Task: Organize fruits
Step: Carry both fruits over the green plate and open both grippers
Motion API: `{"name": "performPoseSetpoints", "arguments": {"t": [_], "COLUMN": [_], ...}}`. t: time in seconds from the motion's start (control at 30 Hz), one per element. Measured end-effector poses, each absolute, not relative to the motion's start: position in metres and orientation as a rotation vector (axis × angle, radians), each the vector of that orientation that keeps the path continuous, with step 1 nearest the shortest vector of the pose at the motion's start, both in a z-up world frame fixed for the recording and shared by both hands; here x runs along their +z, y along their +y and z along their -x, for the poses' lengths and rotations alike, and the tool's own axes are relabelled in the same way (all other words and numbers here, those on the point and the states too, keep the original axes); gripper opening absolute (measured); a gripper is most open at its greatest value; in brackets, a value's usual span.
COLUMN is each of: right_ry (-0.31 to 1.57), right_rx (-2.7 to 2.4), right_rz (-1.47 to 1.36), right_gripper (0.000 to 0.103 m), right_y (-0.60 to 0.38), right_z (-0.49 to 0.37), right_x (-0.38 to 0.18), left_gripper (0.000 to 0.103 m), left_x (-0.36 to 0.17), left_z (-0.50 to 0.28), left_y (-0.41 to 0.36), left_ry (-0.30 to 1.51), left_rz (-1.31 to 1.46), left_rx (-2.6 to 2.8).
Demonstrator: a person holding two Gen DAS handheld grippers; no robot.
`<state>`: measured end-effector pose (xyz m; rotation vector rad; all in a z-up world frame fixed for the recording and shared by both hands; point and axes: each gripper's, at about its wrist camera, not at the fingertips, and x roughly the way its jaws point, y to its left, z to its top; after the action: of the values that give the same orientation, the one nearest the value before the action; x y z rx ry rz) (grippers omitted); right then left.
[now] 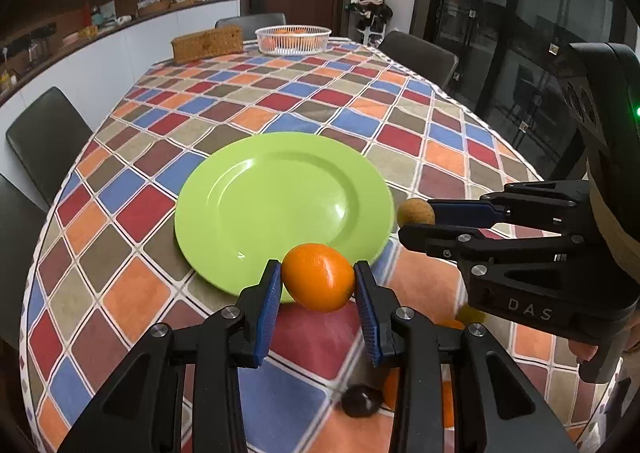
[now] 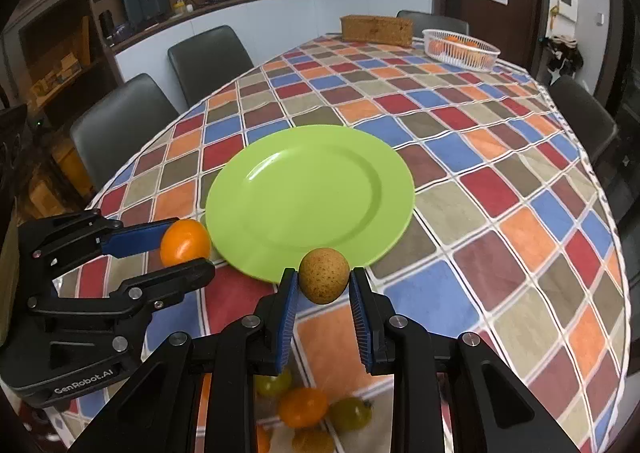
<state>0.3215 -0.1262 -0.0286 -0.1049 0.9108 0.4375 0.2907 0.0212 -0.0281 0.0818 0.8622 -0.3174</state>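
My left gripper (image 1: 318,279) is pinching an orange (image 1: 319,277) between its two blue pads (image 1: 269,305), one pad pressed on each side of the fruit. The orange hangs just at the near rim of the green plate (image 1: 280,189), lifted off the checked tablecloth (image 1: 256,93). In the right wrist view I see the same gripper (image 2: 186,245) from the side at the left, the orange (image 2: 185,241) clamped at its tip, just beside the plate's left edge.

My right gripper (image 2: 323,281) is pinching a small brown speckled fruit (image 2: 324,275), its pads touching both sides. That fruit also sits at the near rim of the plate (image 2: 312,189), held above the cloth (image 2: 480,157). From the left wrist view the right gripper (image 1: 418,219) comes in from the right, with the brown fruit (image 1: 412,211) at its tip, close to the plate's right edge.

The plate holds nothing that I can see. Below my right gripper, near me on the table, lie more small fruits: an orange one (image 2: 303,407), and two yellowish-green ones (image 2: 350,413). A dark round fruit (image 1: 362,401) lies under my left gripper.

At the far end of the table stand a white basket (image 1: 293,40) with orange fruit in it and a woven box (image 1: 208,44) to its left. Dark chairs (image 2: 120,125) line the table's left side.
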Motion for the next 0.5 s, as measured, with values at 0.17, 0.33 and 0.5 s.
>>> {"name": "performPoseSetpoints", "arguments": {"t": [0.17,0.33,0.5], "right_ry": [0.957,0.995,1.014], "right_rx": [0.450,0.447,0.445], "right_rz": [0.109,0.092,0.067], "right_gripper": [0.027,0.027,0.027], "right_y": [-0.115,-0.110,-0.107], "right_z": [-0.345,-0.362,-0.372], "right_x": [-0.040,-0.049,-0.054], "left_gripper": [0.036,0.036,0.036], "left_x": [-0.039,-0.050,-0.059], "left_z": [-0.314,-0.332,-0.342], "left_y": [0.028,0.033,0.036], "left_ry": [0.903,0.955,0.983], "left_rz": [-0.075,-0.068,-0.075], "left_rx": [-0.297,-0.278,-0.263]}}
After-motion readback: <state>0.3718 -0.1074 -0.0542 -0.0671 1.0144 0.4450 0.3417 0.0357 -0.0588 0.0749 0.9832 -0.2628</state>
